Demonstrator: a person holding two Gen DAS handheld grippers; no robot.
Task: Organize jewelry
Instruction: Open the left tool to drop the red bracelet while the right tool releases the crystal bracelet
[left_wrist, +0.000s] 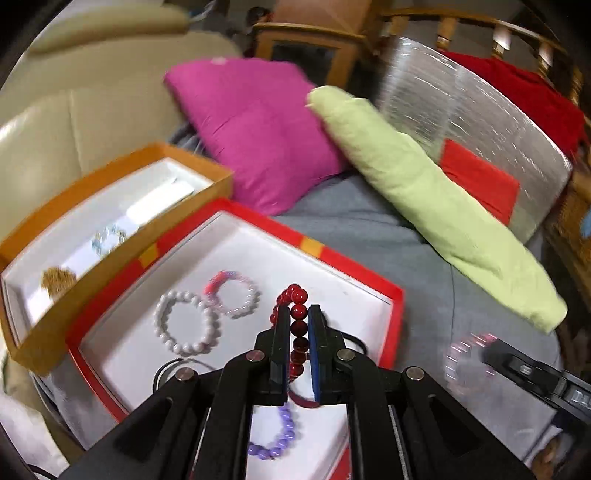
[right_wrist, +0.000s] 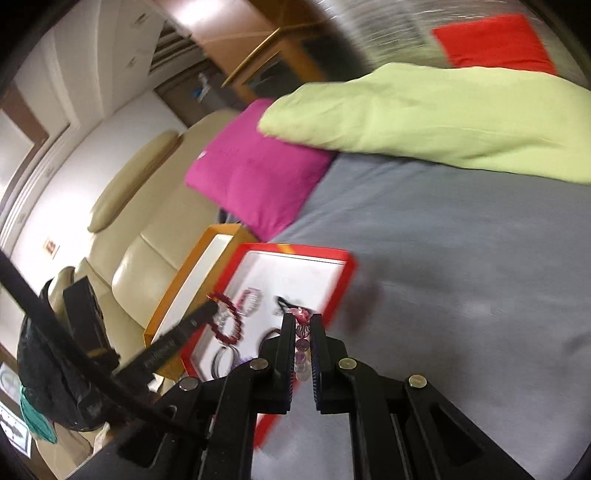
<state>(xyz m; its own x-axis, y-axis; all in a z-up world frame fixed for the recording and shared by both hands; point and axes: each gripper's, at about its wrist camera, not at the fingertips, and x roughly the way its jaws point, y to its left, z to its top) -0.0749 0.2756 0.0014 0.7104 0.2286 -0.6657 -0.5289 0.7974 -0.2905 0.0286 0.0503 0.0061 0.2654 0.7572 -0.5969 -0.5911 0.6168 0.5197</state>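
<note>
In the left wrist view my left gripper (left_wrist: 298, 310) is shut on a red bead bracelet (left_wrist: 299, 295), held over the red box (left_wrist: 397, 306) with a white floor. In that box lie a white bead bracelet (left_wrist: 186, 321), a pink and white bracelet (left_wrist: 236, 295), a purple bracelet (left_wrist: 277, 439) and black hair ties (left_wrist: 171, 369). My right gripper (right_wrist: 303, 318) is shut on a pink and clear bead bracelet (right_wrist: 301, 332) at the red box's (right_wrist: 343, 280) near edge. The left gripper (right_wrist: 208, 310) with the red bracelet (right_wrist: 231, 321) shows at the left.
An orange box (left_wrist: 122, 251) with small items stands against the red one on a grey bed cover (left_wrist: 369, 229). Behind lie a magenta cushion (left_wrist: 255, 129), a lime pillow (left_wrist: 424, 199) and a silver wrapped pack (left_wrist: 480, 118). A cream headboard (left_wrist: 74, 118) is at the left.
</note>
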